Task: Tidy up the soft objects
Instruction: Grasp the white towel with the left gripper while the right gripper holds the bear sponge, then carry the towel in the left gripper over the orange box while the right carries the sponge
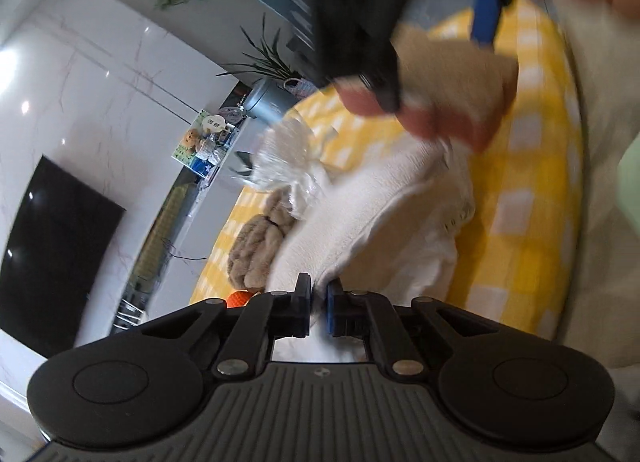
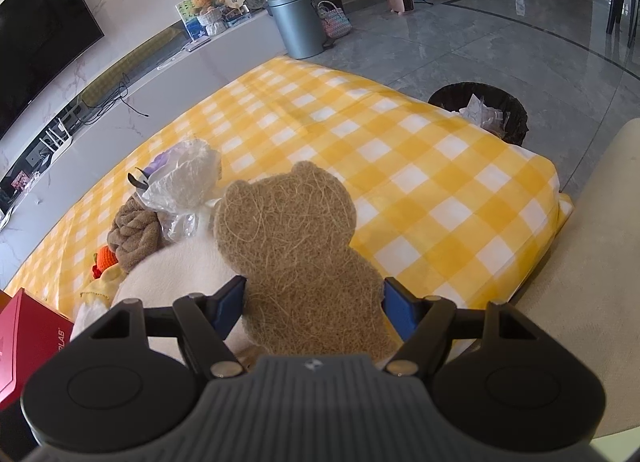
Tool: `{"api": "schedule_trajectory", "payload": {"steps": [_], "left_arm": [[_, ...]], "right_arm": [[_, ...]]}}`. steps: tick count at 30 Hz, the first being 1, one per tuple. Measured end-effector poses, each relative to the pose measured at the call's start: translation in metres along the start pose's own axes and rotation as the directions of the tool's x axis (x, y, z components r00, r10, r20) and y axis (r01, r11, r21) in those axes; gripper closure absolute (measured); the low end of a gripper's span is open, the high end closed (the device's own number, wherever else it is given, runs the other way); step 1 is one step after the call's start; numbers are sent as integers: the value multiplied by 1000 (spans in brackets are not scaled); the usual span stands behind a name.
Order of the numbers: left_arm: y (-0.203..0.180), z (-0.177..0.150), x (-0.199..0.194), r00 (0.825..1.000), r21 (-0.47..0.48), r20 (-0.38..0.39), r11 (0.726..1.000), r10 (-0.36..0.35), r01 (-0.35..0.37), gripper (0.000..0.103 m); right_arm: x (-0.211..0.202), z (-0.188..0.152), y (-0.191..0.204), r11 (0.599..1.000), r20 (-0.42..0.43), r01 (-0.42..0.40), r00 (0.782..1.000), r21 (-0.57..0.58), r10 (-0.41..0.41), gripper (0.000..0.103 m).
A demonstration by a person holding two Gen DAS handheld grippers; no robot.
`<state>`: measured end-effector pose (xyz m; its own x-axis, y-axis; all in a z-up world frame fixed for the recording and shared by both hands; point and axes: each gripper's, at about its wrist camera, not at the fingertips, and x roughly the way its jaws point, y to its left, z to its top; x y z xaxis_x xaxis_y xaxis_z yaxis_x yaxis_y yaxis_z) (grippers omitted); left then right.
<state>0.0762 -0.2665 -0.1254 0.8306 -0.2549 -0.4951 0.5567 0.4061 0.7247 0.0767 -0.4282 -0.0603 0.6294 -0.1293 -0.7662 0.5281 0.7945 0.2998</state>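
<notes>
My right gripper is shut on a flat tan bear-shaped fibre pad, held by its lower part above a yellow checked cloth. The same pad shows blurred at the top of the left wrist view, with the right gripper and a hand around it. My left gripper is shut on the edge of a cream plush item, which also shows in the right wrist view. A brown rolled towel, a crinkled plastic-wrapped item and an orange knitted toy lie beside it.
A red box sits at the left edge. A black bin with wrappers stands past the cloth's far edge, and a grey pedal bin stands behind. A cream cushion lies on the right. A TV hangs on the wall.
</notes>
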Motion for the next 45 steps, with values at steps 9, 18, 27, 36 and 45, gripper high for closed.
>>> {"api": "schedule_trajectory", "payload": {"steps": [9,18,27,36,45], "left_arm": [[80,2,-22,944,-366,-12,880,-330,303,94],[53,-7,6,954,-265,-42,924,-296,275,55],[29,-6,17,973,-155,-25,962,-231,224,97],[82,-5,-5,951,-379,49,876,-304,299,96],[131,-8,-13,939,-620,134,713,-316,328,96]], "right_arm": [[-1,0,0,1000,-1,3,1000,5,-2,31],[1,0,-3,1000,-9,9,1000,16,-9,31],[-1,1,-8,999,2,4,1000,37,-4,31],[-60,5,-52,979,200,-61,980,193,22,31],[-47,3,-40,990,148,-26,989,142,4,31]]}}
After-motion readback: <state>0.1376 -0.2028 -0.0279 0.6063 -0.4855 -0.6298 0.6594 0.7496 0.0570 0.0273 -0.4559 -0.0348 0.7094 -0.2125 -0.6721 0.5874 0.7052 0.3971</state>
